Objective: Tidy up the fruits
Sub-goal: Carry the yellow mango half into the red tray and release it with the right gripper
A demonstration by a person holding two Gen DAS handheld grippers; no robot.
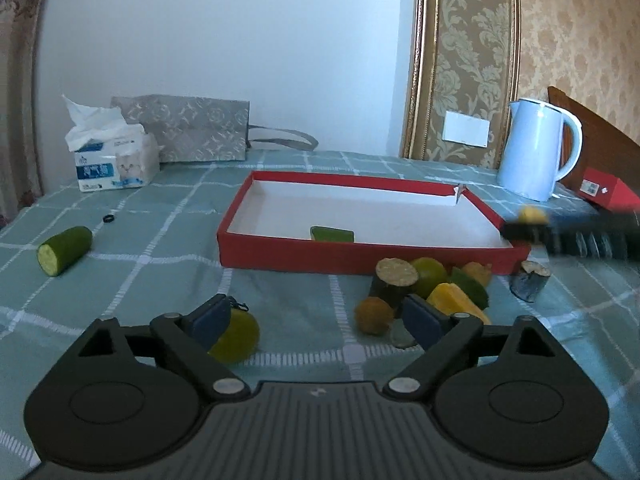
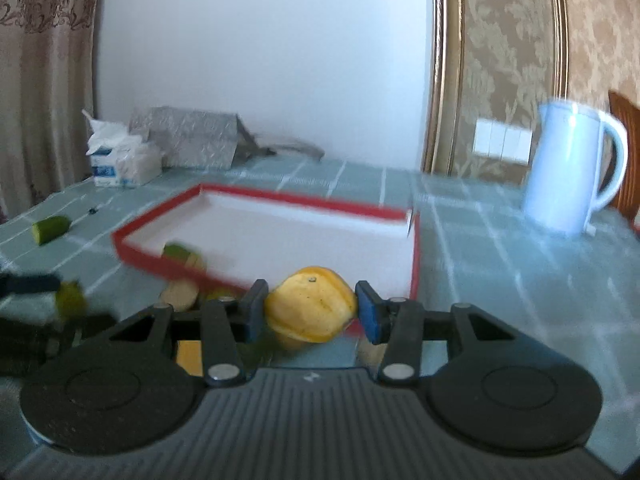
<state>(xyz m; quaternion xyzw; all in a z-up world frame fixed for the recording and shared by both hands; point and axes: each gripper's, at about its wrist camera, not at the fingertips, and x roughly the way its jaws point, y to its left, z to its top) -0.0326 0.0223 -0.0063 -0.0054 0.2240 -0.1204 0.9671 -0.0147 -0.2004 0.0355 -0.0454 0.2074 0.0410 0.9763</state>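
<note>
A red tray with a white floor (image 1: 400,216) lies on the checked cloth and holds one green fruit slice (image 1: 332,234). My left gripper (image 1: 316,318) is open and low over the cloth, with a yellow-green fruit (image 1: 240,336) beside its left finger and a pile of cut fruits (image 1: 424,284) by its right finger. A cucumber piece (image 1: 64,255) lies far left. My right gripper (image 2: 311,312) is shut on a yellow-orange fruit (image 2: 310,312), held just in front of the tray's (image 2: 280,240) near right corner. It shows blurred in the left wrist view (image 1: 560,232).
A white kettle (image 1: 536,148) stands at the back right beside a red box (image 1: 608,194). A tissue pack (image 1: 112,160) and a grey patterned bag (image 1: 188,128) stand at the back left. A small black ring (image 1: 109,219) lies on the cloth. A dark cut piece (image 1: 530,280) sits right of the pile.
</note>
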